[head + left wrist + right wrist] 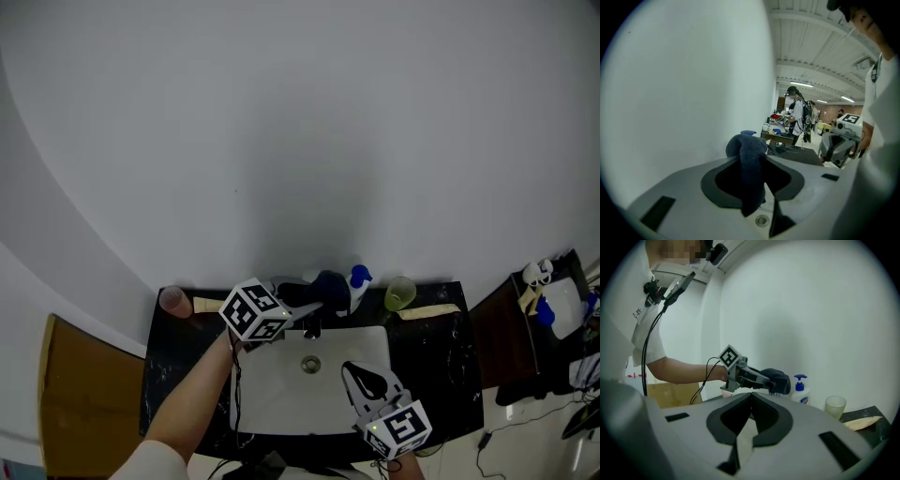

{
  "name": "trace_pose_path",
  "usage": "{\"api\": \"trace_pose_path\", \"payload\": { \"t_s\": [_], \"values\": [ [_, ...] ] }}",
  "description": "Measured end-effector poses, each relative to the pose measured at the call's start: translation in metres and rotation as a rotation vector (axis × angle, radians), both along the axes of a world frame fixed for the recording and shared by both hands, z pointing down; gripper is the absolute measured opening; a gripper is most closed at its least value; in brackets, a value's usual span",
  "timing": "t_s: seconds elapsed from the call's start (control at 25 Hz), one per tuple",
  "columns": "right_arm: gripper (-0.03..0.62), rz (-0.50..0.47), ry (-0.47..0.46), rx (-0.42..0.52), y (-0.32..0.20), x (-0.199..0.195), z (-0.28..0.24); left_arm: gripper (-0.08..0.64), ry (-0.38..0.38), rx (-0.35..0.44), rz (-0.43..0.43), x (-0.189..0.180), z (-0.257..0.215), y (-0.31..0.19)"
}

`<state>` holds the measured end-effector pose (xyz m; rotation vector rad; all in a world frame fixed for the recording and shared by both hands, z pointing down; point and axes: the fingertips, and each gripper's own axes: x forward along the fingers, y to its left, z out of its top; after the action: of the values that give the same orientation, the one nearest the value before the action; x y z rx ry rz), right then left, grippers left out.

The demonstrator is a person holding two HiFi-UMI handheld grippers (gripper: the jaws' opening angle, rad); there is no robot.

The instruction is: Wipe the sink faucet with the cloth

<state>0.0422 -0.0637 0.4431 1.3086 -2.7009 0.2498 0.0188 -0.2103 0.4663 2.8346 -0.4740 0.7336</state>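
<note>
My left gripper [314,305] is shut on a dark blue cloth [328,286] at the back rim of the white sink [361,342]. The bunched cloth covers the top of the faucet [312,327], of which only a short chrome piece shows below it. In the left gripper view the cloth [746,154] hangs down between the jaws, above the drain [761,219]. My right gripper [349,368] hovers over the front right of the basin, shut with nothing in it. In the right gripper view its tips [751,393] meet, pointing at the left gripper [740,373] and cloth [779,380].
On the black counter [173,361] stand a pink cup [173,300] at the left, a soap bottle [358,286] with a blue pump, and a green cup [399,294] behind the sink. A wooden piece [429,311] lies at the right. People work at tables [787,136] in the background.
</note>
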Motion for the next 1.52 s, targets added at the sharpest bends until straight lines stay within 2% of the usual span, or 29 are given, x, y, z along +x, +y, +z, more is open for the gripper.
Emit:
{"api": "trace_pose_path", "payload": {
  "t_s": [0.12, 0.32, 0.4, 0.48, 0.56, 0.68, 0.76, 0.84, 1.0, 1.2, 1.44, 1.52],
  "values": [
    [0.006, 0.025, 0.003, 0.001, 0.001, 0.008, -0.001, 0.13, -0.019, 0.03, -0.074, -0.001, 0.0, -0.035],
    [0.006, 0.039, 0.004, -0.001, 0.005, 0.012, -0.001, 0.13, -0.11, 0.167, -0.267, -0.014, -0.004, -0.086],
    [0.006, 0.036, 0.002, -0.004, 0.006, 0.009, 0.0, 0.13, -0.067, 0.201, -0.304, -0.023, -0.017, -0.086],
    [0.006, 0.028, -0.001, -0.004, 0.007, 0.006, 0.0, 0.13, 0.05, 0.193, -0.278, -0.029, -0.037, -0.069],
    [0.006, 0.021, -0.006, -0.006, 0.008, 0.004, 0.001, 0.13, 0.166, 0.172, -0.174, -0.031, -0.054, -0.031],
    [0.006, 0.01, -0.011, -0.01, 0.008, 0.003, 0.003, 0.13, 0.247, 0.114, -0.003, -0.029, -0.057, 0.039],
    [0.006, 0.005, -0.01, -0.016, 0.005, 0.002, 0.005, 0.13, 0.217, 0.06, 0.054, -0.026, -0.036, 0.074],
    [0.006, 0.005, -0.01, -0.025, 0.006, 0.002, 0.008, 0.129, 0.147, 0.009, 0.074, -0.023, -0.001, 0.096],
    [0.006, 0.008, -0.004, -0.019, 0.003, 0.005, 0.008, 0.129, 0.073, -0.033, -0.001, -0.02, 0.047, 0.082],
    [0.006, 0.034, 0.001, -0.027, 0.004, 0.015, 0.01, 0.129, 0.034, -0.106, -0.063, -0.021, 0.062, 0.052],
    [0.006, 0.049, 0.001, -0.026, 0.003, 0.02, 0.009, 0.129, -0.047, -0.05, -0.213, -0.027, 0.063, -0.014],
    [0.006, 0.05, 0.0, -0.024, 0.003, 0.02, 0.009, 0.129, -0.052, -0.031, -0.224, -0.028, 0.061, -0.017]
  ]
}}
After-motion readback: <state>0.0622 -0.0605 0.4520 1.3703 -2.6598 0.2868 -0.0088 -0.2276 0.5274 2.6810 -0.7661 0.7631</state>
